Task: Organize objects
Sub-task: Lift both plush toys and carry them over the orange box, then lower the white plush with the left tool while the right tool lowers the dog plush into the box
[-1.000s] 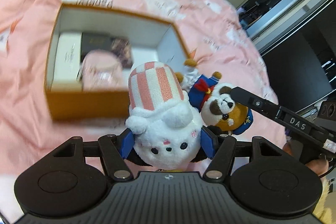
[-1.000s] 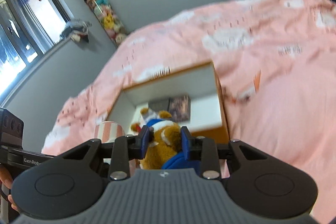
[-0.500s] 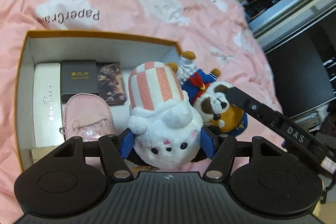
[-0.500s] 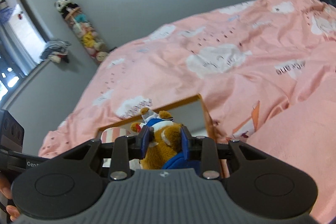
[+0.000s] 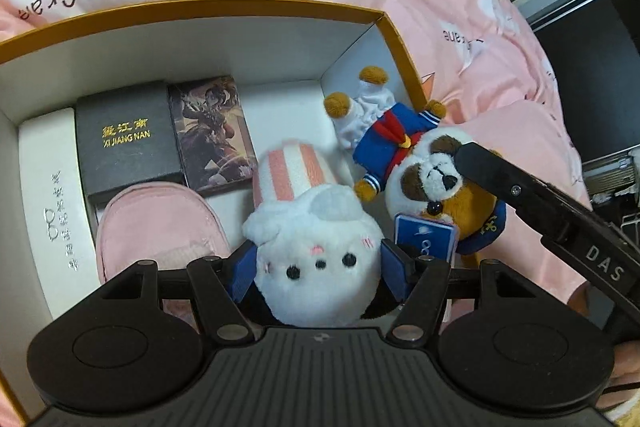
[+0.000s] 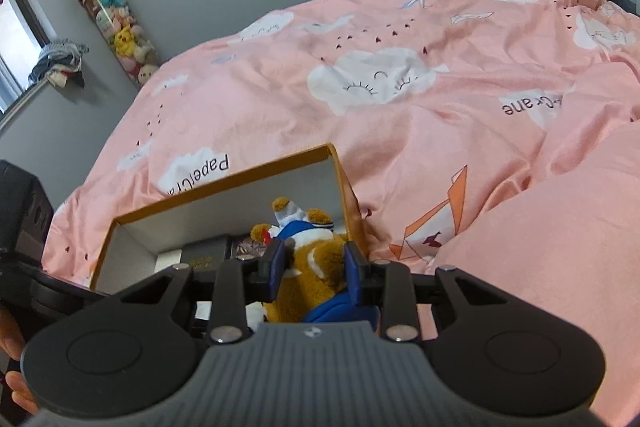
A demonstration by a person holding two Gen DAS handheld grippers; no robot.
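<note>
Gripping one plush toy apiece, two handheld grippers hang over an open box [image 5: 248, 6] on a pink quilt [image 6: 460, 115].

The left gripper [image 5: 318, 267] is clamped on the head of a white bunny [image 5: 316, 247] with a pink-striped body, held head-down above the box floor. Just beside it, the right gripper [image 6: 314, 265] is clamped on a brown dog [image 5: 432, 175] in a blue sailor suit, near the box's right wall. Inside lie a white case [image 5: 48, 195], a black box [image 5: 126, 139], a picture card box [image 5: 212, 131] and a pink pouch [image 5: 160, 223], side by side along the left and middle.
</note>
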